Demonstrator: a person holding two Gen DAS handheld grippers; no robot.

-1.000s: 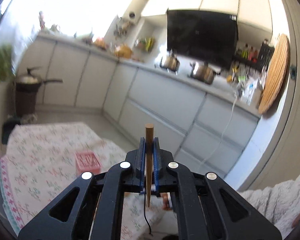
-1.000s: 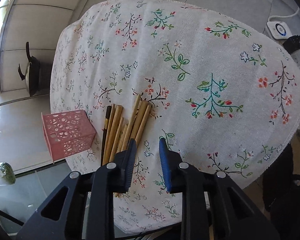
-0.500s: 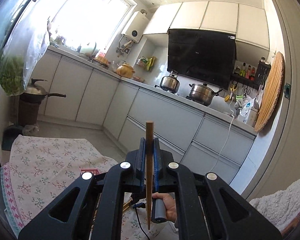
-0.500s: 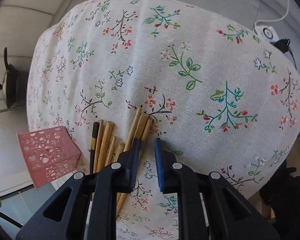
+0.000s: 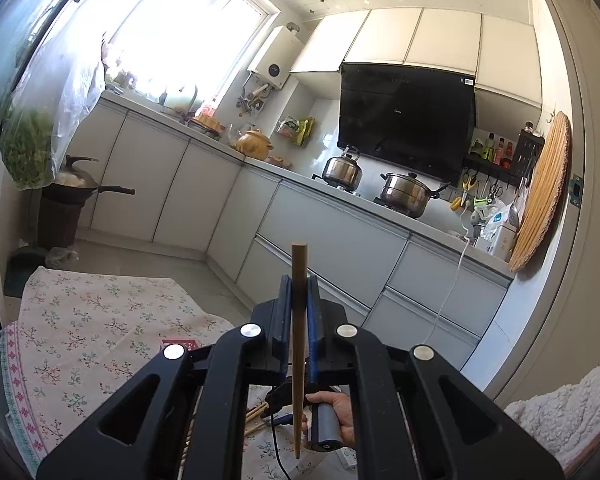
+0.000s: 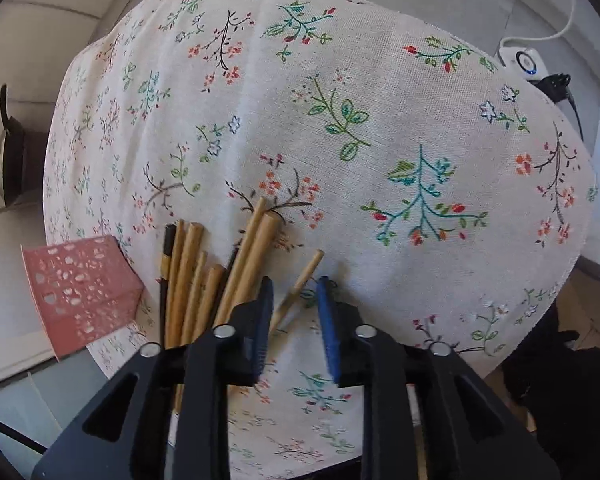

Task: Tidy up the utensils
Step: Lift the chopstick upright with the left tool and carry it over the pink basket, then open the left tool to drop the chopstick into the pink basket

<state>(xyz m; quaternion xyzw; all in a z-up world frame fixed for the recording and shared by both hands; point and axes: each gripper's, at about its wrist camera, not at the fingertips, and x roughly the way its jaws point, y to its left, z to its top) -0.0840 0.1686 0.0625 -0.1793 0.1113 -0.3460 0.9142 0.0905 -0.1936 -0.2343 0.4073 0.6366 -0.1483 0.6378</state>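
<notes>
I see the pink perforated holder [image 6: 80, 292] at the near-left edge of the floral tablecloth [image 6: 380, 120], its inside hidden from me, w/ a bundle of wooden chopsticks [image 6: 204, 276] lying just right of it. Cloth to the right and beyond is bare, lots of room, w/ a white power strip [image 6: 526, 62] on the floor past the far-right edge. My right gripper [image 6: 294, 286] points down at the cloth, jaws opening around one loose chopstick [image 6: 300, 284] lying between them, pads not touching it; my left gripper [image 5: 299, 284] is clamped on an upright chopstick [image 5: 299, 344], aimed level at the kitchen cabinets [image 5: 332, 236].
</notes>
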